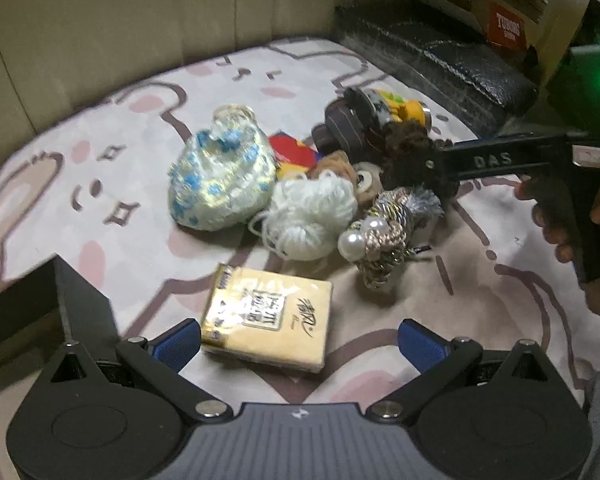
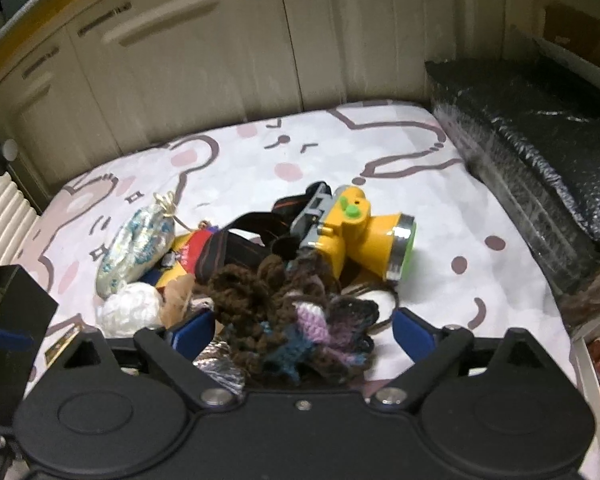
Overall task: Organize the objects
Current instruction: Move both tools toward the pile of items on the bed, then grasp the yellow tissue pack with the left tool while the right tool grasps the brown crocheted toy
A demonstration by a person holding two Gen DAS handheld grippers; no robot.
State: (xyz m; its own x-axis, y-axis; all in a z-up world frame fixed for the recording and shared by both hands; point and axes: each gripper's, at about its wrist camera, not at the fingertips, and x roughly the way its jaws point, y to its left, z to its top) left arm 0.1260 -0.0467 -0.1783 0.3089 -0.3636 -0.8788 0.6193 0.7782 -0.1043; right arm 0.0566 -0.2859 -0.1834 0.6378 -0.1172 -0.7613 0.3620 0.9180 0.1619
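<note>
Right wrist view: right gripper (image 2: 304, 330) jaws released, straddling the crochet piece (image 2: 300, 328) mid-bed (image 2: 380, 152); close squarely on the yarn only. Left gripper (image 1: 300, 344) jaws released around the tissue pack (image 1: 266, 316).

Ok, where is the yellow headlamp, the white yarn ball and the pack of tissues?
Yellow headlamp (image 2: 354, 232): right wrist view, on its yellow body.
White yarn ball (image 1: 314, 216): left wrist view, on the middle of the wound yarn.
Tissue pack (image 1: 268, 316): left wrist view, on its printed top face.
</note>
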